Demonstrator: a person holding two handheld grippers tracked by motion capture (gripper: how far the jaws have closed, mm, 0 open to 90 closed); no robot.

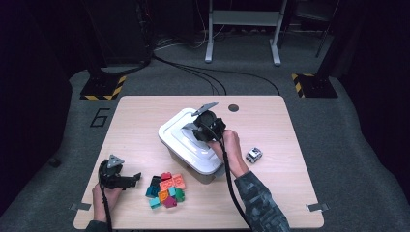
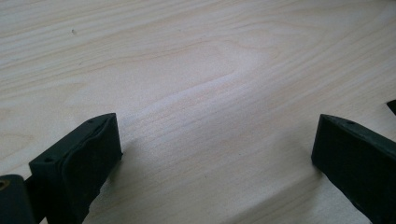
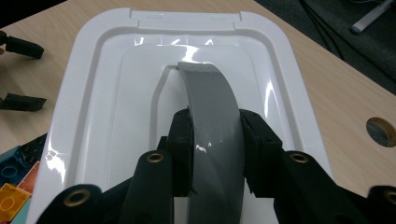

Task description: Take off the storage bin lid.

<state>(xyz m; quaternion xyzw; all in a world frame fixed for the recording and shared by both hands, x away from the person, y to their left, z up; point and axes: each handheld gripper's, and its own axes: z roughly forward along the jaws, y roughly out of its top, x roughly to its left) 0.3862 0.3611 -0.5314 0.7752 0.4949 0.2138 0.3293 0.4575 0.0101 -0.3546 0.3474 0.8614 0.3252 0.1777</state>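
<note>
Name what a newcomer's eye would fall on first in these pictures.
First, the white lidded box at the table's middle, with the right tongs shut on its grey handle. Next, the bright heap of toy bricks near the front edge, beside the open left tongs.

One lidded box (image 1: 191, 145), one toy car (image 1: 254, 154)

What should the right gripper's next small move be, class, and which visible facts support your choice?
Probably lift straight up a little. The right gripper is shut on the grey handle of the white lid, which sits on the bin. The toy bricks lie outside on the table, and the left gripper is open and empty over bare wood.
</note>
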